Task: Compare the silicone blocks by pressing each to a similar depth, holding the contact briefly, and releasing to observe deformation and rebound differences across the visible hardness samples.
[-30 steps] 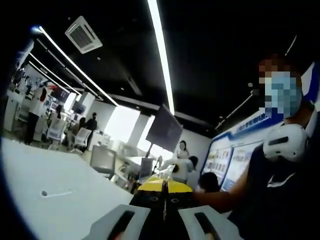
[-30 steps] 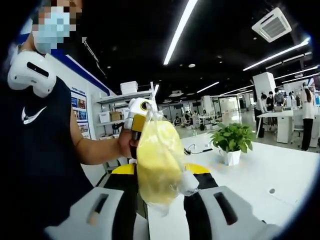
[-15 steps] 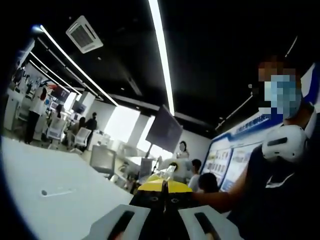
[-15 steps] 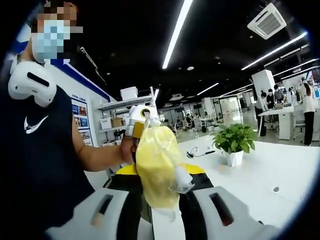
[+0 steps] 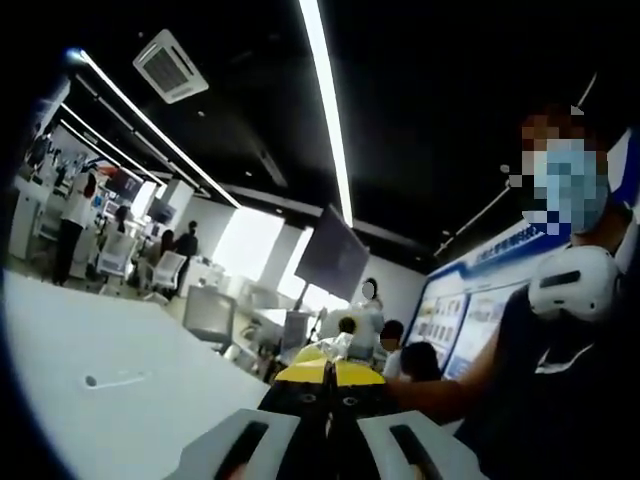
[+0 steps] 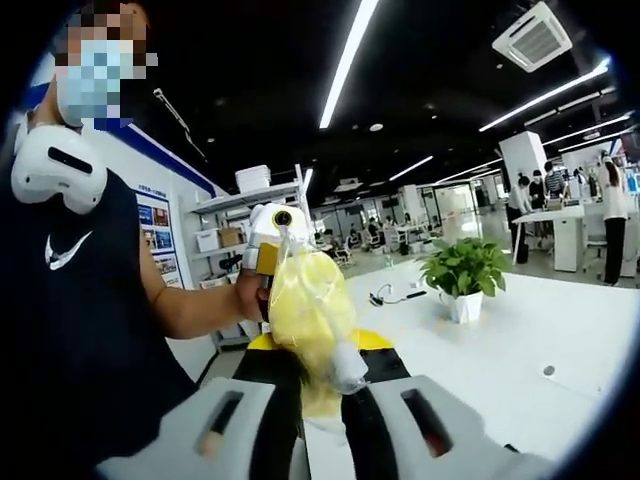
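We are looking along the left gripper [image 5: 328,440] at a big open room. Its two pale jaws are rising at six o'clock, pressed together with just a dark seam between them and nothing caught in it. Just beyond their tips a bit of yellow [image 5: 330,372] is peeking out, with pale shapes above it; we cannot tell what these are, since the jaws are hiding most of it. A white table [image 5: 110,400] is spreading out at eight o'clock, carrying one small mark too faint to name. At three o'clock a person in a dark sleeveless top [image 5: 560,400] is standing with a white device [image 5: 572,283] at the neck, and the picture edge is cutting the body off. A dark screen [image 5: 328,256] is hanging at the centre, and far figures at desks are blurring together at nine o'clock.

In the right gripper view the right gripper [image 6: 320,425] is clenching the lower end of a clear bag [image 6: 305,320] holding something soft and yellow. The bag is standing up from the jaws toward the centre, and its bottom is disappearing between them. We cannot make out whether silicone blocks are inside. Behind the bag a hand [image 6: 250,295] is holding a white and yellow tool, mostly hidden. A potted plant [image 6: 462,280] is sitting on the table at three o'clock.
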`<state>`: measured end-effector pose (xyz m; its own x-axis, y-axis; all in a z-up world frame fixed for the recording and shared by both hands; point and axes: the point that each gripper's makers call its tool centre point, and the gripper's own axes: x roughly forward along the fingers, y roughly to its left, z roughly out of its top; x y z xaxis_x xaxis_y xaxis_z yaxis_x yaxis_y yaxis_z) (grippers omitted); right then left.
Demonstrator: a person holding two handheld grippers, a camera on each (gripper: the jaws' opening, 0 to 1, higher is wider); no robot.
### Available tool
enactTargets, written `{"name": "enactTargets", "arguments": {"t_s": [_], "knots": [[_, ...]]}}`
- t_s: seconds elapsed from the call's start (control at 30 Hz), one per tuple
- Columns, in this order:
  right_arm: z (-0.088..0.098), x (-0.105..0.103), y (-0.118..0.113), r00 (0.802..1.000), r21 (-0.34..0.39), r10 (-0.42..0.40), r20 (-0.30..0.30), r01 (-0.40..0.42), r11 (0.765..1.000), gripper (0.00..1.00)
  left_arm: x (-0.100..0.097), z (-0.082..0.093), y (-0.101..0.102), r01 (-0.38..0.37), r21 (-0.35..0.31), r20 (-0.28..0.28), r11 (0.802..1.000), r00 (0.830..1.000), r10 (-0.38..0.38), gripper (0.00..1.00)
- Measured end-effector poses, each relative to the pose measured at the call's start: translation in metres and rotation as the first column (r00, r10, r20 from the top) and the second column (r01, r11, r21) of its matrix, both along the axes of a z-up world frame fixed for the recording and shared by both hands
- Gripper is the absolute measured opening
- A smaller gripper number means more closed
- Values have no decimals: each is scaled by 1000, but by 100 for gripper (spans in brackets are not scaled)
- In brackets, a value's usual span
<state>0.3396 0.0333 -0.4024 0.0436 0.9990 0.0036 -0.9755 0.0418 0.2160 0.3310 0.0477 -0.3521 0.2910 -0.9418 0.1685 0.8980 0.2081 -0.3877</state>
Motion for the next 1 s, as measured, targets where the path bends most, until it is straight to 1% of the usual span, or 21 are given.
{"name": "enactTargets", "arguments": {"t_s": [0.1,0.17,0.33,0.53,0.63,0.7,0.77,1.0], "knots": [[-1,0,0,1000,-7,-1,-2,1,1000,7,-1,-1,0,1,3,12,1000,1000,-1,0],[-2,0,0,1000,-15,-5,-10,4,1000,6,-2,-3,-1,-13,21,55,1000,998,12,0],[-4,0,-1,1000,-19,0,-31,-1,1000,5,-3,-4,-1,-6,28,59,1000,998,5,0],[-4,0,-2,1000,-25,-5,-13,4,1000,3,-3,-4,-2,-5,28,59,1000,998,3,0],[-4,0,-3,1000,-35,-8,12,9,999,2,-3,-5,-3,-5,33,59,999,998,3,0],[-4,-1,-3,1000,-38,0,11,1,999,2,-5,-6,-4,6,33,51,999,999,-7,0],[-4,-2,-3,1000,-39,3,7,-2,999,2,-5,-6,-4,-4,40,71,999,997,1,0],[-5,-1,-3,1000,-39,-1,-4,1,999,2,-4,-6,-4,-11,44,71,999,997,8,0]]}}
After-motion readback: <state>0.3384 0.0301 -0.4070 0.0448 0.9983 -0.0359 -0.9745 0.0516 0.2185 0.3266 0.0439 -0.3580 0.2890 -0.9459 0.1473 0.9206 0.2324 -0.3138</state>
